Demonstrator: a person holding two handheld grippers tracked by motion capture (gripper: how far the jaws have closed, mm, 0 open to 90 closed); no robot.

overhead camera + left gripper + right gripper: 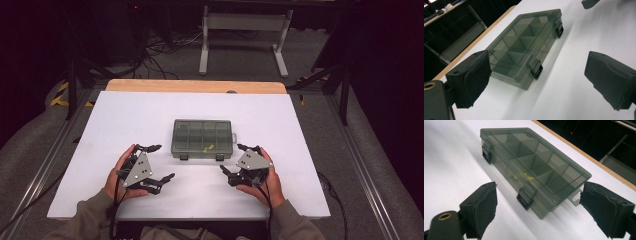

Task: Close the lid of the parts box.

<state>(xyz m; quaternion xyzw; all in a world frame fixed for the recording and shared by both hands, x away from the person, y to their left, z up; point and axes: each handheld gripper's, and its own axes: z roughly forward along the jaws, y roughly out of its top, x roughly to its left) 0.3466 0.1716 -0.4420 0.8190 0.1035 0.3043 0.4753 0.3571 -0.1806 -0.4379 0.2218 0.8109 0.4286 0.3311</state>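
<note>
Box [202, 138]: closed, both latches shut, at table [125, 125] centre.
Your left gripper [156, 162]: jaws spread, empty; box at its 2 o'clock, near.
Your right gripper [235, 159]: jaws spread, empty; box at its 10 o'clock, near.

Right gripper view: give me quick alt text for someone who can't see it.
A closed, smoky translucent compartment box lies on the white table, its two black front latches shut and something small and yellow inside one compartment. The right gripper is open, its two black padded jaws spread either side of the box's near end, touching nothing.
</note>
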